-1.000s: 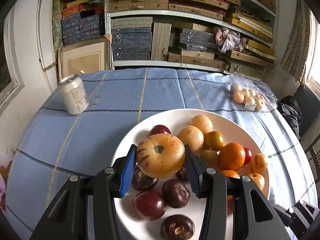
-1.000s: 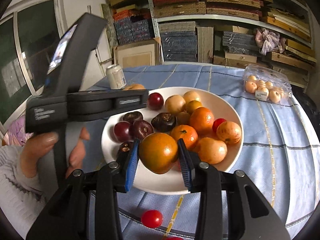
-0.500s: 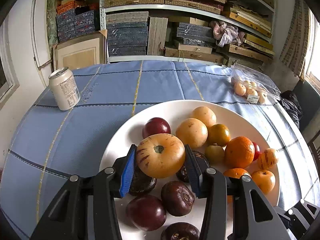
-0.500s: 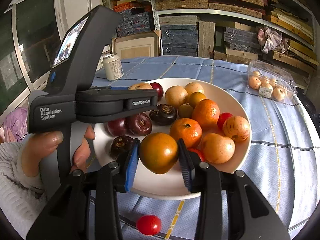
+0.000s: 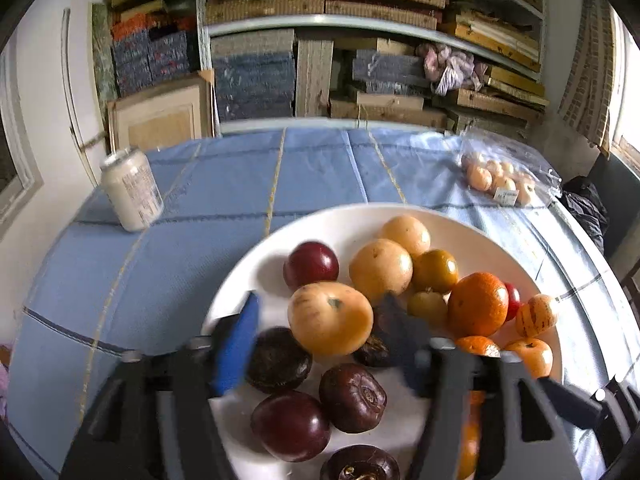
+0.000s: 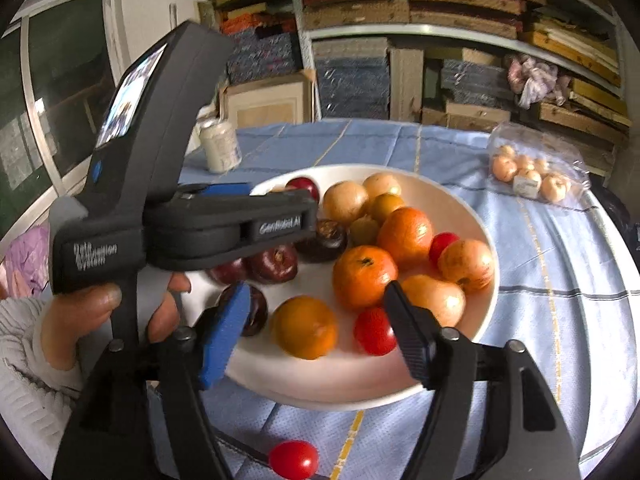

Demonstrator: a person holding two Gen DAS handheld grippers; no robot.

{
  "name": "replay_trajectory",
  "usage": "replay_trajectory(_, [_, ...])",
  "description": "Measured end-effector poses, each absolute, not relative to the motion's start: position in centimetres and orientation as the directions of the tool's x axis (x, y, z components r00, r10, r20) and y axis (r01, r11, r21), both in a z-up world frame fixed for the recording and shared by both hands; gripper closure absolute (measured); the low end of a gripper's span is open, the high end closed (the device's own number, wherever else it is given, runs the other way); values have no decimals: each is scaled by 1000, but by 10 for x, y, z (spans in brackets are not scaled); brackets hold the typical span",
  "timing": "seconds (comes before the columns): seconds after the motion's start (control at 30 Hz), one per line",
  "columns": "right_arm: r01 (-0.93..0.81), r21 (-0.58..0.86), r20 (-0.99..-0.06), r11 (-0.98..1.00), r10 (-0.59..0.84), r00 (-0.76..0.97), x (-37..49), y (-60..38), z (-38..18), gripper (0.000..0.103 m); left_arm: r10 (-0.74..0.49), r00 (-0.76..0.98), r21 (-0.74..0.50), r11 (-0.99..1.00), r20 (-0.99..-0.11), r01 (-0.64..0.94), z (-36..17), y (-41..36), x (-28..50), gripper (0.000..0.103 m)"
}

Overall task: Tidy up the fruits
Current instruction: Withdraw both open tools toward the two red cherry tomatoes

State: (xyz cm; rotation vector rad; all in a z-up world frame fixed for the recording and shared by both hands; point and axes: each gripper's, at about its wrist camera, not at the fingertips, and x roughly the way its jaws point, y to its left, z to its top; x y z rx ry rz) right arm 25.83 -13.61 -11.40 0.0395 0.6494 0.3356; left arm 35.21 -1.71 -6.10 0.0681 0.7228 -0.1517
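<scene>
Over the wide white round plate (image 5: 256, 256), the left gripper (image 5: 320, 322) is standing with jaws just sprung apart, the pale yellow-orange round fruit (image 5: 330, 318) sitting loose between them at the plate's eight o'clock. The right gripper (image 6: 316, 326) is likewise gaping, jaws just widened, the smooth orange round fruit (image 6: 305, 327) lying free between them at the plate's (image 6: 490, 292) six o'clock.

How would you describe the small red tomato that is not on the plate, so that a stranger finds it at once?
Start at the large white plate of fruit on the blue checked tablecloth. Look below its near rim, in the right wrist view: a small round red tomato lies alone on the cloth. Every other red tomato sits on the plate among oranges.
</scene>
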Motion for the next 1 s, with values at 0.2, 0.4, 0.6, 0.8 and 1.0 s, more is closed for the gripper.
replay_trajectory(0.2, [-274,169,-542,947,321,777,245,-154,-98,35,-104,763,2,991,-637,137,-42,-11,337,31])
replay_trajectory(0.4, [-234,248,-473,940,328,818,218,-186,-79,32,-70,791,33,993,-608,113,-27,-5,286,31])
replay_trajectory(0.6, [-193,332,-462,923,337,820,178,-221,-92,31,-56,772,37,994,-633,102,-40,-3,230,31])
replay_trajectory(0.8, [-152,343,-493,927,316,811,137,-247,-116,28,-63,752,51,990,-656,128,-58,-15,196,31])
replay_trajectory(1.0, [-159,342,-518,926,327,791,125,-249,-128,27,-74,743,61,986,-665,152,-68,-28,181,31])
